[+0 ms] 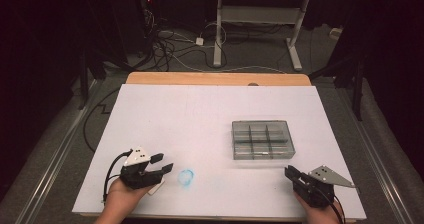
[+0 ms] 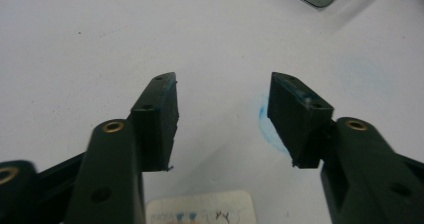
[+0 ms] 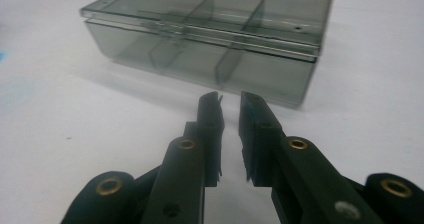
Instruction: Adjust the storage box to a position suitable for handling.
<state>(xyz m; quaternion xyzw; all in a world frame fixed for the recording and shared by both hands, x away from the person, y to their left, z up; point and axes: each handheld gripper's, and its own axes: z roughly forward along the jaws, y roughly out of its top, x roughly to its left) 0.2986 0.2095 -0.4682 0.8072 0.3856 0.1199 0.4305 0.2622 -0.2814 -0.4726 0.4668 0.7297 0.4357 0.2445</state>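
L gripper (image 2: 222, 116) fingers half-open, empty – R gripper (image 3: 230, 134) nearly closed, empty.

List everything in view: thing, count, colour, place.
box: one, clear grey plastic with dividers, lid shut, right of centre on the board
blue smudge: one, blue, near edge of the board, beside the left gripper
card: one, white with small marks, on the board under the left gripper
board: one, white, covering the table
table: one, wood edge showing at the far side
cables: several, dark and white, on the floor beyond
left gripper: one, black, near left, jaws apart, nothing between
right gripper: one, black, near right, jaws a narrow gap apart, pointing at the box
hands: two, bottom edge
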